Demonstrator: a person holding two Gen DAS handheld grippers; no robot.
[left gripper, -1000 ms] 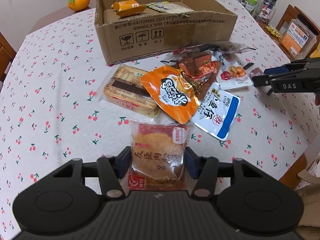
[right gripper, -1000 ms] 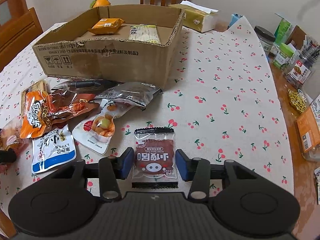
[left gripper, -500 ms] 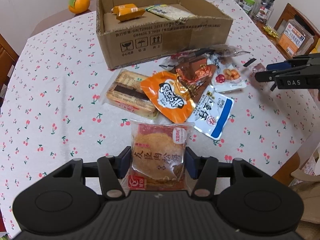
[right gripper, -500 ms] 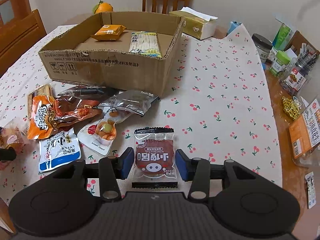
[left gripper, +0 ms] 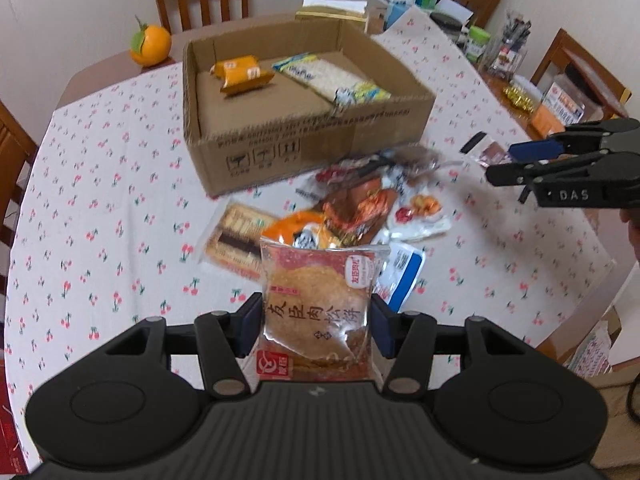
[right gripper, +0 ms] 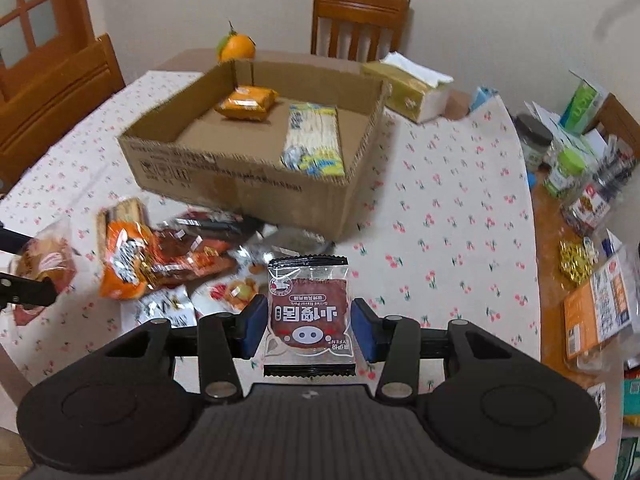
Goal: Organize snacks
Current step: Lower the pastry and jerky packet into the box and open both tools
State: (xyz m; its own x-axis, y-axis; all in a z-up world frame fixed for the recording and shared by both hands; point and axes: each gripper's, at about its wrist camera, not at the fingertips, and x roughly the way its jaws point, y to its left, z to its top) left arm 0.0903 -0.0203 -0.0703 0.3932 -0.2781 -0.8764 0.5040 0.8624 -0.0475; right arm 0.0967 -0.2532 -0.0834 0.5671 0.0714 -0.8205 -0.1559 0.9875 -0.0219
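My left gripper (left gripper: 315, 330) is shut on a clear packet with a round meat-floss cake (left gripper: 320, 304), held above the table. My right gripper (right gripper: 309, 326) is shut on a small dark-red pork jerky packet (right gripper: 307, 316), also lifted; it shows from the side in the left wrist view (left gripper: 516, 162). An open cardboard box (left gripper: 304, 152) (right gripper: 248, 184) stands at the table's far side and holds an orange packet (right gripper: 247, 101) and a pale noodle packet (right gripper: 314, 138). A pile of loose snack packets (left gripper: 352, 212) (right gripper: 168, 256) lies in front of the box.
The table has a cherry-print cloth (left gripper: 100, 208). An orange fruit (left gripper: 150, 44) sits behind the box, a tissue box (right gripper: 408, 84) at its far right. Jars and boxes (right gripper: 580, 184) crowd the right edge. Wooden chairs (right gripper: 360, 24) ring the table.
Both grippers have risen and tilted with their packets, so the box's inside now shows from above. The pile and box have not moved.
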